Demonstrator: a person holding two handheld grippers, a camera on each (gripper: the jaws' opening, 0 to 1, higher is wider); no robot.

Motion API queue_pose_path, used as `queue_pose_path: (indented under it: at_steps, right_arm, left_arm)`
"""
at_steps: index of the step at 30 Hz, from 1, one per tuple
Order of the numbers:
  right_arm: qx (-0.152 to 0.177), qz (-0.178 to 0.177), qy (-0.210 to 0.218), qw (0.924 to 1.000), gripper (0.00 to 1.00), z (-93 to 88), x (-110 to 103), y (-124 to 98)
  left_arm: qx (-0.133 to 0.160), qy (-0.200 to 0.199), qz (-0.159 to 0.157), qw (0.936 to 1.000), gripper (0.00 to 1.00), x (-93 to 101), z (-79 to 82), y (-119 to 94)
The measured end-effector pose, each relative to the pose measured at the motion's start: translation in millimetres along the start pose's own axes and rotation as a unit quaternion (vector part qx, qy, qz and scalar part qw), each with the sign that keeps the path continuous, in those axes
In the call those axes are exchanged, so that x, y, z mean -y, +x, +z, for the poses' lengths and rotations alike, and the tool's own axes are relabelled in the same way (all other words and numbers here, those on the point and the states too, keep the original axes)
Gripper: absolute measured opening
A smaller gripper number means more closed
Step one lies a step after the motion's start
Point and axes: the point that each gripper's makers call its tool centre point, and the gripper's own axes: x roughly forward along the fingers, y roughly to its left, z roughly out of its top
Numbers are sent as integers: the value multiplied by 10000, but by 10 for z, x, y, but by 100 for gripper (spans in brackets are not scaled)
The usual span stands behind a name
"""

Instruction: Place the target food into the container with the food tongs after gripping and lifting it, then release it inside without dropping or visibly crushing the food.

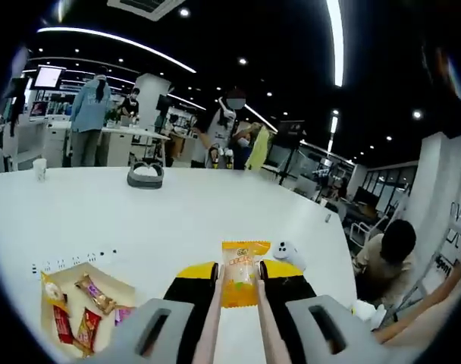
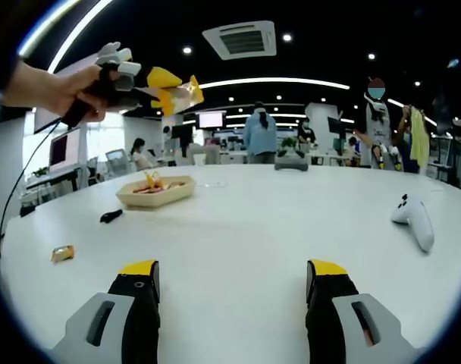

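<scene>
This is a large open-plan office or lab. A black ceiling carries long light strips (image 1: 338,38), spot lamps and an air-conditioning vent (image 2: 240,39). A wide white tabletop (image 1: 177,220) fills the near ground; far behind stand desks with monitors (image 1: 47,76), white pillars (image 1: 148,95) and several standing people (image 1: 89,114).

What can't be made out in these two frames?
- Left gripper view: printing on the yellow snack packet is too small and blurred to read.
- Left gripper view: the tray runs under the left gripper, hiding part of its contents.
- Right gripper view: the small wrapped item on the table is too small to identify.
</scene>
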Motion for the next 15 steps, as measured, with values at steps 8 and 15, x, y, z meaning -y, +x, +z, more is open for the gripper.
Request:
queue_pose_path:
  at_steps: [8,15]
  right_arm:
    - [-74,47,-123,9999,81,-30,-20,-3]
    - [234,103,75,9996,85,89,-36,-33]
  left_arm:
    - [-69,106,445,9989,20,-251,-1,-84]
    - [-22,36,889,9960,20,-570,125,-264]
